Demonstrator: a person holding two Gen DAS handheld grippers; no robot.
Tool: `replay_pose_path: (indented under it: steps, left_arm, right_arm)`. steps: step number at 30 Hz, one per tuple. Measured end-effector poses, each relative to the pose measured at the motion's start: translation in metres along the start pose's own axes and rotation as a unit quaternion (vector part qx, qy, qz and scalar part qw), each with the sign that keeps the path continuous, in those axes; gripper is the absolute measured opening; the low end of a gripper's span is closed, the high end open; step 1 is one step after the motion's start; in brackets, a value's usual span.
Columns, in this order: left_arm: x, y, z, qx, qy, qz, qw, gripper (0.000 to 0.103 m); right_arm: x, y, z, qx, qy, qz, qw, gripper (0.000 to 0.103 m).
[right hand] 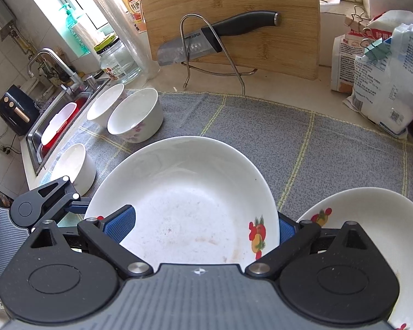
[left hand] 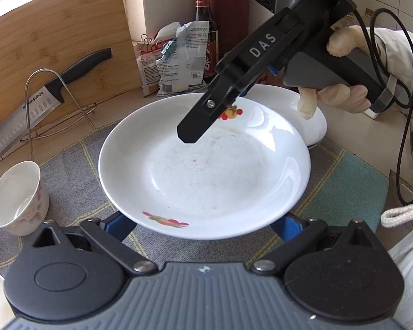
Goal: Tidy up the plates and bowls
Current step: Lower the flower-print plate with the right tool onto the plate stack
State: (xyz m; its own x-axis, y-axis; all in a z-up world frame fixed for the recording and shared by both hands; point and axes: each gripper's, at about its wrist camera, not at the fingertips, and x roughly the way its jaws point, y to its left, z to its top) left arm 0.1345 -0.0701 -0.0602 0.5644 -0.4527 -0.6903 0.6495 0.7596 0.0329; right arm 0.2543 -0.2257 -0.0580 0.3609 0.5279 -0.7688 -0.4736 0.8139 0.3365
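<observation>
A fruit-patterned plate (right hand: 190,198) is held over the grey mat (right hand: 330,143), seemingly clamped by right claw (right hand: 203,225); left claw (left hand: 203,227) unclear. Stacking on the second plate (right hand: 371,220) is likely next.

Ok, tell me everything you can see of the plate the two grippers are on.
The plate is white, glossy, ceramic-looking, round and shallow, with red and yellow fruit prints on its rim. Its centre shows faint brownish smears. It sits over the grey checked cloth; lifted or resting, I cannot tell. The left gripper straddles its near rim, the right gripper its opposite rim. Whether their pads touch it is unclear.
</observation>
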Motion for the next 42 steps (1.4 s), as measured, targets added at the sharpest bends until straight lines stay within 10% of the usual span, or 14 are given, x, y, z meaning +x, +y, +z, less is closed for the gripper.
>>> replay_pose_path:
  steps: [42]
  left_arm:
    - [0.055, -0.031, 0.051, 0.130, -0.007, -0.126, 0.9835, 0.101]
  right_arm:
    - [-0.078, -0.070, -0.073, 0.133, -0.071, -0.107, 0.983, 0.102]
